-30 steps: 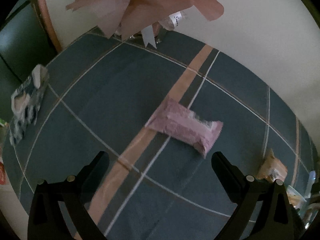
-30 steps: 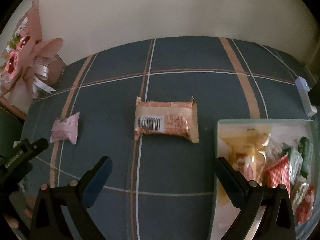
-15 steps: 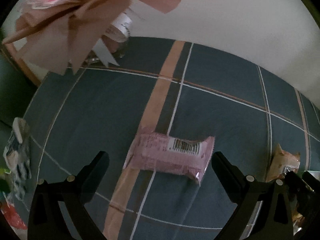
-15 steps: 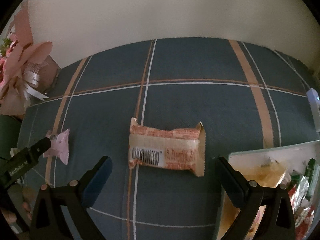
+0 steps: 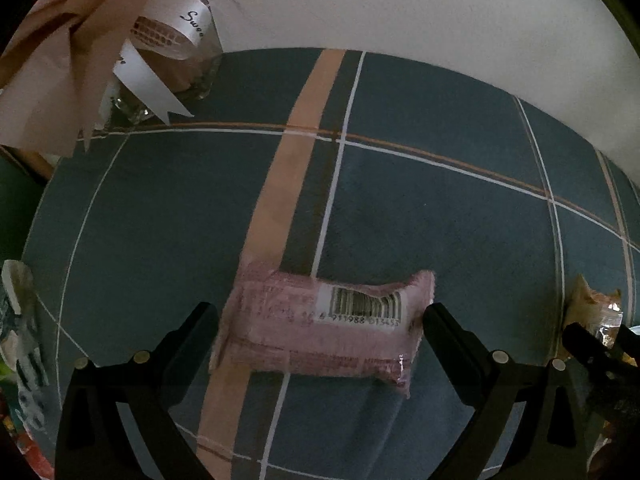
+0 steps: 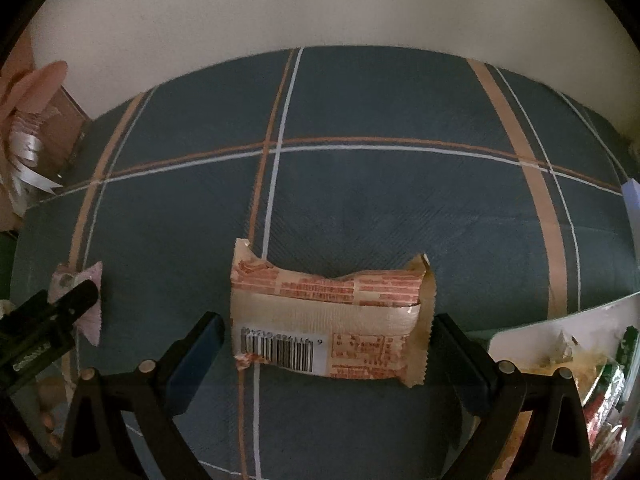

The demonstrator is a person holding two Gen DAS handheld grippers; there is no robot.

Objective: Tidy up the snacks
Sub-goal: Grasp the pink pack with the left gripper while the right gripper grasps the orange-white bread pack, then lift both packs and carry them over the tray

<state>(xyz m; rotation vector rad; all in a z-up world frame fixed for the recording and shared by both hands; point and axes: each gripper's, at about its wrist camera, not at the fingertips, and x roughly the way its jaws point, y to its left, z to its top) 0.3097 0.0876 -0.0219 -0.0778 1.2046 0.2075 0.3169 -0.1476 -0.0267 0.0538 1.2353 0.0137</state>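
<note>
Plaid blue cloth (image 5: 440, 208) covers the bench. The left tool (image 5: 320, 320) stands spread wide, a pink snack bar (image 5: 324, 332) lying flat between its fingers, barcode up; contact is hard to judge. The right tool (image 6: 326, 338) is likewise spread around an orange-and-cream wafer packet (image 6: 332, 320). A white tray (image 6: 560, 328) of mixed snacks sits at the right; a pink paper bouquet (image 5: 80, 40) stands far left.

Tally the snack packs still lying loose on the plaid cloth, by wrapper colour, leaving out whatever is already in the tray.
Pink: 1, the pink pack between the open left gripper
Orange and tan: 1, the orange pack between the open right gripper
Total: 2
</note>
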